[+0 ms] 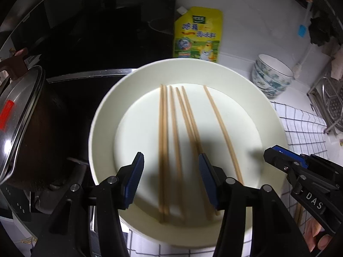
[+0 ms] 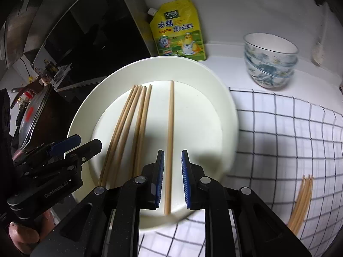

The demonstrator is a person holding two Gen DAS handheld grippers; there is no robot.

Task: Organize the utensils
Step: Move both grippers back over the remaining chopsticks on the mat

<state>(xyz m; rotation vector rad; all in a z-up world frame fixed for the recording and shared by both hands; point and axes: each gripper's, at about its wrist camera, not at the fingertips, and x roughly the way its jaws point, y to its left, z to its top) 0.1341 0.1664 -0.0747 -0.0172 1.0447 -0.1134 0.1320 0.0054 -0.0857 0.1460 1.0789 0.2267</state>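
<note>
- Hovering over the white plate [image 1: 103, 128], left gripper [image 1: 169, 182] jaws apart, pads not touching anything; a bunch of chopsticks [image 1: 171, 150] lies on the plate below the gap.
- Right gripper [image 2: 172, 180] jaws a little apart, straddling the lone chopstick [image 2: 170, 128]; pads look clear of it on both sides, so no clamp.
- In the right wrist view, the bunch of chopsticks [image 2: 128, 132] sits at 10 o'clock from the lone one, fanned slightly, tips toward 12.
- Lone chopstick [image 1: 220, 128] in the left wrist view lies at 3 o'clock of the bunch, apart from it.
- Plate [image 2: 214, 107] rests partly on the checked cloth [image 2: 289, 139], with the dark stove at its 9 o'clock edge.
- More chopsticks [image 2: 302, 201] lie on the cloth at 4 o'clock of the plate, off the plate, well apart from the rest.
- Yellow pouch [image 2: 179, 30] stands at 12 o'clock behind the plate, against the wall.
- Stacked patterned bowls [image 2: 271, 60] on the surface at 2 o'clock of the plate.
- Pot with lid [image 1: 19, 115] at 9 o'clock of the plate in the left wrist view.
- Right gripper [image 1: 276, 154] shows at 4 o'clock in the left wrist view; left gripper [image 2: 85, 144] at 8 o'clock in the right wrist view, a person's fingers [image 2: 23, 235] under it.
</note>
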